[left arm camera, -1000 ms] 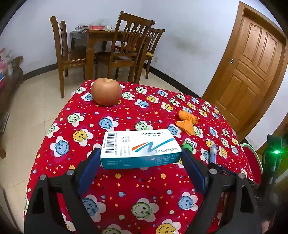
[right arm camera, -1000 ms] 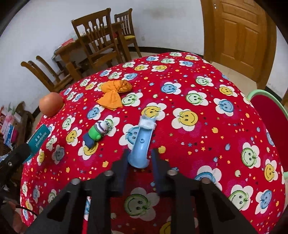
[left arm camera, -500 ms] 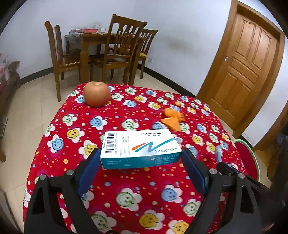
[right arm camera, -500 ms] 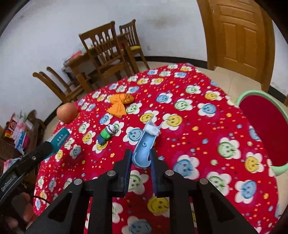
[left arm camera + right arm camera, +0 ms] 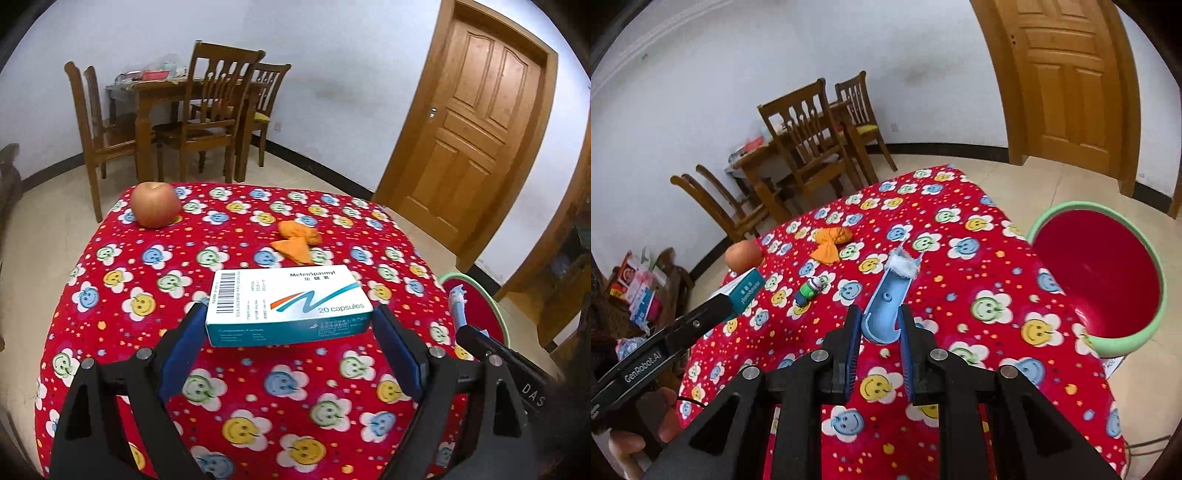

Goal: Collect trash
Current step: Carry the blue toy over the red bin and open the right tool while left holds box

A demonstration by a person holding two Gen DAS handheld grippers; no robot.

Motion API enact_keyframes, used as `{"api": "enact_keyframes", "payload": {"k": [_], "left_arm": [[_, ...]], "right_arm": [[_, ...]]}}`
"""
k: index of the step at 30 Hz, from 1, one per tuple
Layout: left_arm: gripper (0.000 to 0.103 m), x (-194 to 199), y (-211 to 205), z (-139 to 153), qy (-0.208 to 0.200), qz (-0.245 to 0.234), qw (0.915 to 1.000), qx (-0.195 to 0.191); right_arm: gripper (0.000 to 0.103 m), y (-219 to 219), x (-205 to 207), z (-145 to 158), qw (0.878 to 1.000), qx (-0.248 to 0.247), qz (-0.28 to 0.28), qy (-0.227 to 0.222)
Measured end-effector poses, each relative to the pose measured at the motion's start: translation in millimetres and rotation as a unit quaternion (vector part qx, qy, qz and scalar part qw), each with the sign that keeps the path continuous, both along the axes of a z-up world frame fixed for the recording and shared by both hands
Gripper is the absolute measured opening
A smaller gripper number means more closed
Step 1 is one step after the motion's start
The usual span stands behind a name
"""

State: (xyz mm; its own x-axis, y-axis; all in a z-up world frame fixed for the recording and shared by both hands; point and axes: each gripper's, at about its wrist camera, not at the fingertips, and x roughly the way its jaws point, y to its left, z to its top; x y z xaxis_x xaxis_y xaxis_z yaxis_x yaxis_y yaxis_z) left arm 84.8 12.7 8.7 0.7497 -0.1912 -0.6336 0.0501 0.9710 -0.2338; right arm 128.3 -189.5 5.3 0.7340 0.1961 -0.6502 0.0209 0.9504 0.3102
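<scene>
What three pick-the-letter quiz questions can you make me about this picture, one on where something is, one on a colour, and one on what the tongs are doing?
1. Where is the apple?
A. in the bin
B. on the tablecloth near its far corner
C. on a chair

2. What colour is the inside of the bin?
A. red
B. yellow
C. black

3. What are the left tongs doing?
A. hanging with nothing in them
B. gripping the apple
C. gripping the medicine box by its two ends

Answers:
1 B, the apple sits on the smiley tablecloth at the far corner.
2 A, the bin is red inside with a green rim.
3 C, the blue pads press both short ends of the box, which is off the cloth.
</scene>
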Motion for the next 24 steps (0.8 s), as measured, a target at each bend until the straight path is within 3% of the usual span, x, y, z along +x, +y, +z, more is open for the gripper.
{"api": "enact_keyframes", "payload": {"k": [24], "left_arm": [[0.088, -1, -87, 11, 0.001, -0.084, 0.9964, 0.012]], "right_arm": [[0.019, -101, -43, 5, 0.994, 0.046, -0.097, -0.019]]}}
